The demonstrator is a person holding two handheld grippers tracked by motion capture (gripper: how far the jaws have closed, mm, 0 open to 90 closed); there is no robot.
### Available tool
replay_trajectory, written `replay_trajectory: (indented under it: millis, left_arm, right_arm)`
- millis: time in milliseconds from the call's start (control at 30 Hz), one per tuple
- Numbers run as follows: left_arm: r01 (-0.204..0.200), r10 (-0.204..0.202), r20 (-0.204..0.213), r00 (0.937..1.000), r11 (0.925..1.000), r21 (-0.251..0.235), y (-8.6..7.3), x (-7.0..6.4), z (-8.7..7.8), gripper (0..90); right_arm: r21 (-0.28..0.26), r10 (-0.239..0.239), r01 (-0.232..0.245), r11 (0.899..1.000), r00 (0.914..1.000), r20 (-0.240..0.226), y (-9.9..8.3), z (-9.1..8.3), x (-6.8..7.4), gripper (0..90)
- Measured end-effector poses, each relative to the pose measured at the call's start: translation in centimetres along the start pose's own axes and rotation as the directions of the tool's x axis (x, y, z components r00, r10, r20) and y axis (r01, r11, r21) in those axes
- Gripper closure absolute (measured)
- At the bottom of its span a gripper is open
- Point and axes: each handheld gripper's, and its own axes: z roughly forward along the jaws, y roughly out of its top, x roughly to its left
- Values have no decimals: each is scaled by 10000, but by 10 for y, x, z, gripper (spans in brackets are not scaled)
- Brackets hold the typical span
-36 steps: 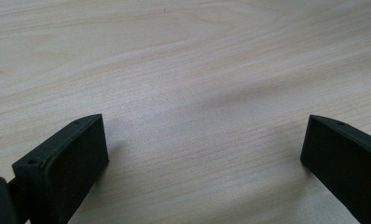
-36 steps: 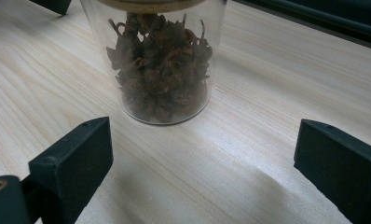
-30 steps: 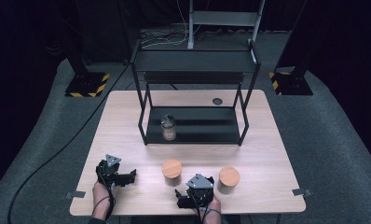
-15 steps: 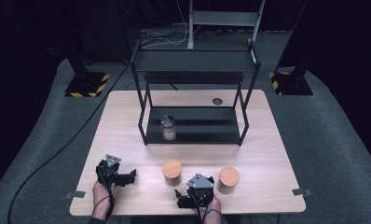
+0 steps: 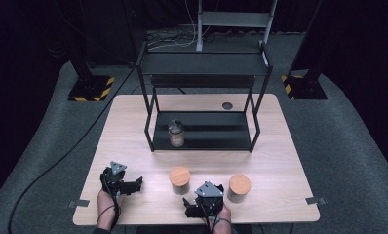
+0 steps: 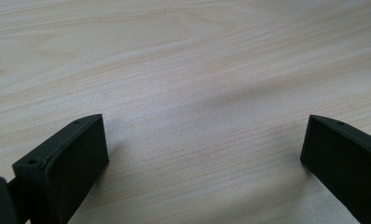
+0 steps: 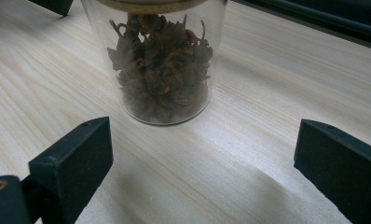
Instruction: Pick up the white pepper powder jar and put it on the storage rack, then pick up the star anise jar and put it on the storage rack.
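Observation:
A glass jar (image 7: 161, 70) of dried brown pieces with a wooden lid stands just ahead of my right gripper (image 7: 202, 154), whose jaws are open and empty on either side of bare wood. From above this jar (image 5: 180, 179) is near the table's front middle, with the right gripper (image 5: 192, 202) close behind it. A second wooden-lidded jar (image 5: 240, 187) stands to its right. My left gripper (image 5: 137, 184) rests at the front left, open, with only tabletop between its jaws (image 6: 204, 149). A third jar (image 5: 176, 133) sits on the lower shelf of the black rack (image 5: 202, 63).
The black rack spans the back half of the wooden table (image 5: 280, 146); its posts stand at the shelf corners. A small dark round hole (image 5: 227, 105) is in the tabletop behind the rack. Cables trail off the front left.

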Motion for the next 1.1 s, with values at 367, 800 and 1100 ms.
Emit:
replay_trajectory:
  millis: [367,800,1100]
  left_arm:
    - [4,-4,2,10000,10000,5,0,0,0,1]
    - [7,-7,3,10000,10000,7,0,0,0,1]
    - [12,-12,3,10000,10000,3,0,0,0,2]
  right_arm:
    - [-115,109,-109,9999,9999,27,0,-1,-1,29]
    - [-110,0,-3,9999,9994,-339,5,4,8,14]
    - [-210,-260,246,9995,9975,-664,15,10,19,4]
